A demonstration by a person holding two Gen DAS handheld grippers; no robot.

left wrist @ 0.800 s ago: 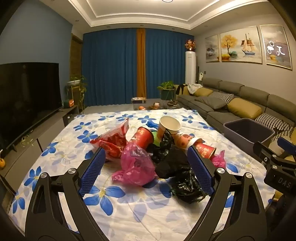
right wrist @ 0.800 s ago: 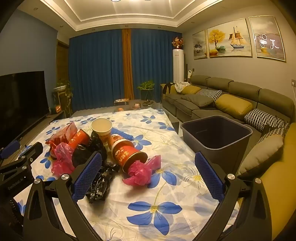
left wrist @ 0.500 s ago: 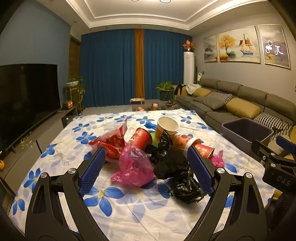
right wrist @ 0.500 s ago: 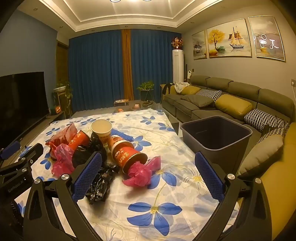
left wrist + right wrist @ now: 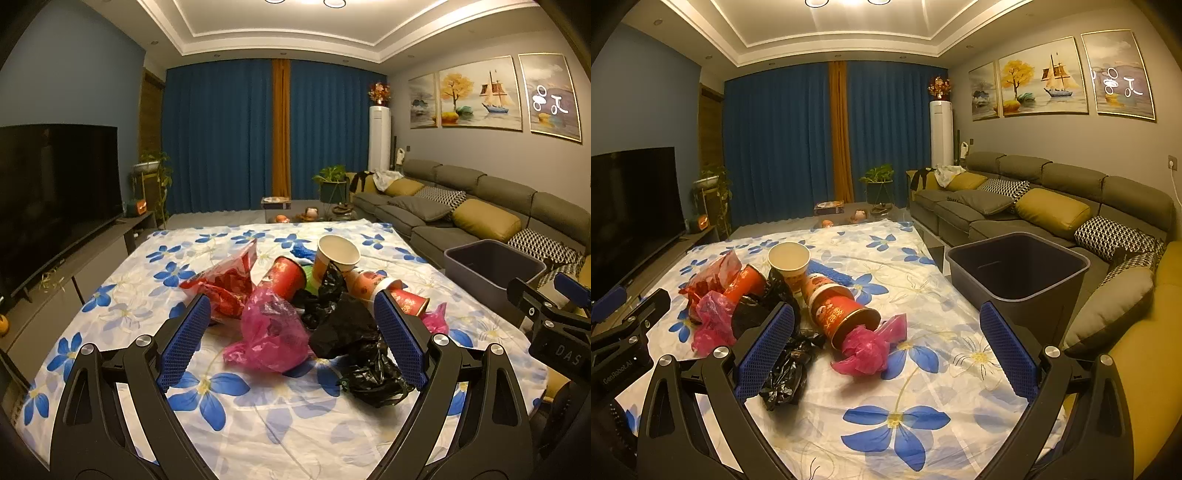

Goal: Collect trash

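Living room — dimly lit.
Blue curtains (image 5: 221,136) are drawn; a grey sofa (image 5: 1052,199) is set beneath three paintings (image 5: 1041,81).

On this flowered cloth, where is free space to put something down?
Free: the cloth between the trash pile and the gray bin, and the near strip before the grippers. Crowded: the middle-left, where cups and bags overlap.
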